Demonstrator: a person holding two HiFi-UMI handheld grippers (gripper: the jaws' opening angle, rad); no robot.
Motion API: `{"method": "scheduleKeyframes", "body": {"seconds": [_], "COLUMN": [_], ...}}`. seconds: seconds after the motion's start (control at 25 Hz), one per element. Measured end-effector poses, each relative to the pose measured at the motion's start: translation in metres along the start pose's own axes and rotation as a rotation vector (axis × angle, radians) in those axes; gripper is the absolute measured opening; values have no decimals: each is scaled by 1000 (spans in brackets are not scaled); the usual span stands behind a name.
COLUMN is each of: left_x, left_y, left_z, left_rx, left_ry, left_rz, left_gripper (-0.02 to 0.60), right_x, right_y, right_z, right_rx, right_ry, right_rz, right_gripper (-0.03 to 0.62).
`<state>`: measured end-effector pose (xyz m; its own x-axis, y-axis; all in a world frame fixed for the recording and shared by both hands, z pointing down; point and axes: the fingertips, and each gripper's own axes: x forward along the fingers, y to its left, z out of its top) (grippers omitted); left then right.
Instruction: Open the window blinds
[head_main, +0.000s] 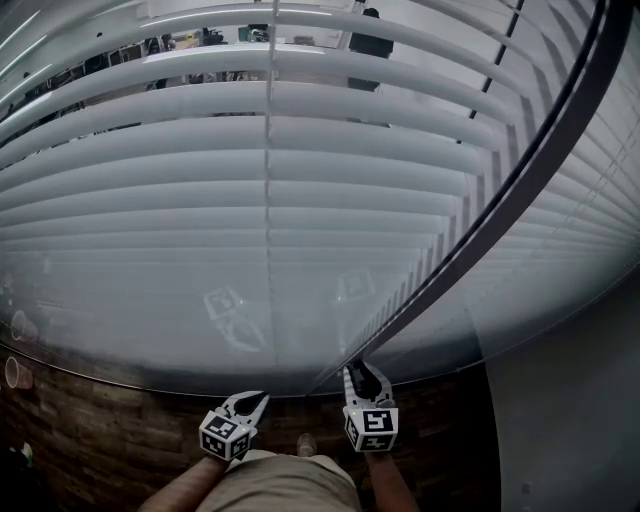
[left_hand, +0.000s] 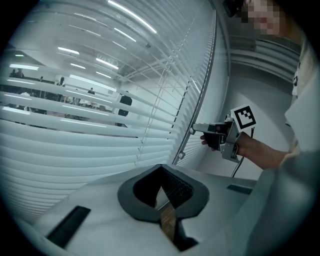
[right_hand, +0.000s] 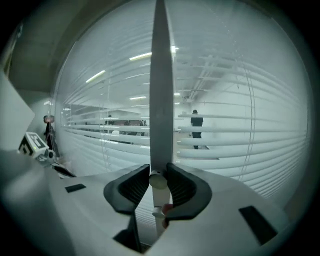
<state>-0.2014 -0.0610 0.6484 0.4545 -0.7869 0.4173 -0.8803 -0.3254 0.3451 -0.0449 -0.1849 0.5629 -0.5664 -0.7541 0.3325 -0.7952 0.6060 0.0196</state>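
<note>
Slim grey tilt wand cut off at 12 o'clock in the right gripper view, its lower end hidden by the right gripper in the head view, dark-clothed figure behind white slats too small to tell, bare forearms cut off at 6 o'clock

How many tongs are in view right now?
2. The left tongs hang empty at the bottom middle of the head view, below the blinds; the right tongs, just right of them, grip the wand's lower end.
</note>
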Motion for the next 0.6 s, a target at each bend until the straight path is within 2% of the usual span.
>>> {"method": "scheduleKeyframes", "body": {"seconds": [0.36, 0.6], "left_x": [6, 8], "left_y": [-9, -25], "left_z": [-2, 2], "left_rx": [4, -5], "left_ry": [4, 4], "left_rz": [-7, 3], "left_gripper": [12, 12], "right_x": [1, -1], "right_y": [-7, -13], "right_z": [-4, 1], "right_rx": [262, 500], "right_ry": [33, 76], "right_rz": [78, 169], "right_gripper": [118, 118]}}
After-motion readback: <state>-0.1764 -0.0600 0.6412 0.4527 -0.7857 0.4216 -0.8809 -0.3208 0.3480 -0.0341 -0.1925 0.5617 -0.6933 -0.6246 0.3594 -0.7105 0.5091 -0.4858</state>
